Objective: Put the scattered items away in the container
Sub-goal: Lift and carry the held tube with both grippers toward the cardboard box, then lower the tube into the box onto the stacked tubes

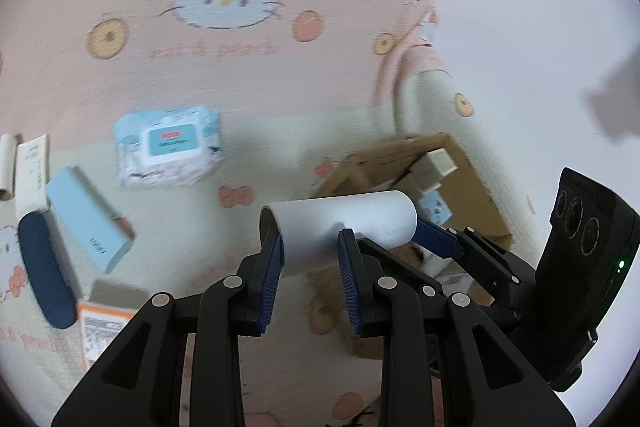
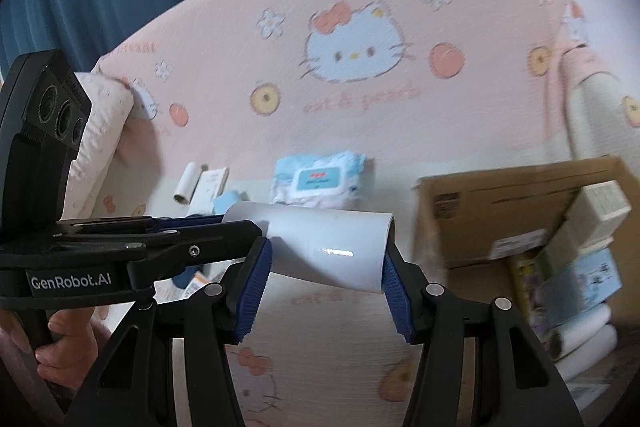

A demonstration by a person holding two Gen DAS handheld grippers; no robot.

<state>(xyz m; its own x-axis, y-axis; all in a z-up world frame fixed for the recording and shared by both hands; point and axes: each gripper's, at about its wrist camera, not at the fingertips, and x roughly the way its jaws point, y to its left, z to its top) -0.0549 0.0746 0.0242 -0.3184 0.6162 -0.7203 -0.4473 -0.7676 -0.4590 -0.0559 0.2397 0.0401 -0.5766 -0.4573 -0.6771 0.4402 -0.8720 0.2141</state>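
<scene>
A white paper roll [image 1: 344,227] hangs in the air above the bed, held from both ends. My left gripper [image 1: 310,251] is shut on its left part, blue pads pressed against it. My right gripper [image 2: 326,271] is shut on the same roll [image 2: 328,247], and one of its blue fingers [image 1: 436,239] shows at the roll's right end. The cardboard box [image 2: 480,211] stands open to the right with several cartons and rolls inside; in the left wrist view the box [image 1: 472,195] lies just behind the roll.
On the cat-print bedding lie a wet-wipes pack [image 1: 168,151], a light blue box [image 1: 88,219], a dark blue case [image 1: 44,275], an orange-and-white carton [image 1: 100,327], a small roll [image 2: 188,187] and a white box [image 2: 212,187]. A pillow [image 2: 104,123] sits left. A hand [image 2: 60,339] holds the left gripper.
</scene>
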